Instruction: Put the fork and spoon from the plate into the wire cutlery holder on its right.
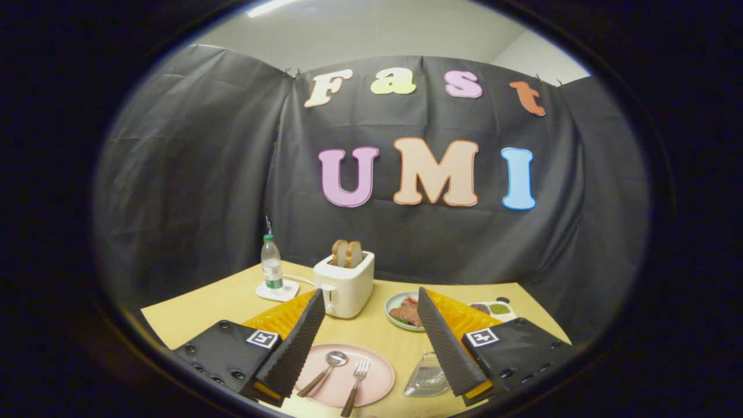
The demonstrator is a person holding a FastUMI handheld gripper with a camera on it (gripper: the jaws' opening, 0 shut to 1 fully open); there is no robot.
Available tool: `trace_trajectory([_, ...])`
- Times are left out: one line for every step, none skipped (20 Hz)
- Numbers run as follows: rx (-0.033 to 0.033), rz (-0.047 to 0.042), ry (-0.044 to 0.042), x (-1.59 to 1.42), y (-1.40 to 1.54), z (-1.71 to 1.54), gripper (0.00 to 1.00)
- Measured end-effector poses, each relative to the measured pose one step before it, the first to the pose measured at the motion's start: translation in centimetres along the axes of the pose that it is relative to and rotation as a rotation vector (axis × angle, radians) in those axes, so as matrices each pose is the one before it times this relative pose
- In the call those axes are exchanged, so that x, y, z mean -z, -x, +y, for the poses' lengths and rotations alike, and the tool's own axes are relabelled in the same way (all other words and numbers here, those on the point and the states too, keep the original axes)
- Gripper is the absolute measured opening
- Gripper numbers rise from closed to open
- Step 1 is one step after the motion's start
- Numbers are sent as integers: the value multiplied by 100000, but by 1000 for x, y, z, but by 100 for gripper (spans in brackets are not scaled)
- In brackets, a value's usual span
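A pink plate [371,390] lies on the wooden table between and below my fingers. On it rest a spoon [326,369] and a fork [355,381], both with brown handles, side by side with heads pointing away. The wire cutlery holder [428,376] stands just right of the plate, partly behind my right finger [446,343]. My gripper [371,302] hangs above the plate, open wide, with nothing between its fingers.
Beyond the fingers stands a white toaster [346,285] with two bread slices in it. A water bottle [271,264] stands on a white coaster at its left. A plate of food [401,312] and a small tray [494,309] lie at the right.
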State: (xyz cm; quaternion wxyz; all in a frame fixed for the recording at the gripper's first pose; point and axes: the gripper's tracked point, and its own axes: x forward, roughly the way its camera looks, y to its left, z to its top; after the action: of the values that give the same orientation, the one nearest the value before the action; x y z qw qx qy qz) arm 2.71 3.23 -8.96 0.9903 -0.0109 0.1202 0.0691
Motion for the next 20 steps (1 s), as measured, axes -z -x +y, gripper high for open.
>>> trace_trajectory([-841, 2881, -55, 946, -213, 322, 100])
trace_trajectory([-964, 2927, -94, 1049, -199, 205, 100])
trace_trajectory([-1649, 2972, -334, 1005, -149, 371, 100])
trace_trajectory([-1145, 2303, -361, 794, -188, 292, 100])
trace_trajectory([-576, 1989, -148, 696, -226, 128, 100])
trace_trajectory([-303, 1986, 117, 900, -234, 64, 100])
trace_trajectory([-331, 2022, 278, 661, -190, 76, 100])
trace_trajectory([-466, 2168, 574, 843, -288, 203, 100])
trace_trajectory([-423, 2175, 871, 756, -338, 181, 100])
trace_trajectory([38, 2445, 1217, 1010, -261, 138, 100])
trace_trajectory([119, 2740, 1241, 777, -328, 73, 100])
trace_trajectory([-131, 2801, 829, 893, -308, 49, 100])
trace_trajectory([-549, 2559, 113, 1092, -378, 155, 100])
trace_trajectory([-1060, 2622, -513, 972, -486, 461, 100])
trace_trajectory([-782, 2708, -862, 852, -418, 211, 100])
trace_trajectory([-875, 2920, -940, 999, -285, 198, 100])
trace_trajectory([-884, 2867, -885, 825, -355, 184, 100])
trace_trajectory([-52, 2308, -310, 714, -491, 66, 100])
trace_trajectory([151, 2000, 278, 548, -364, -8, 100])
trace_trajectory([17, 1972, 512, 594, -360, -8, 100])
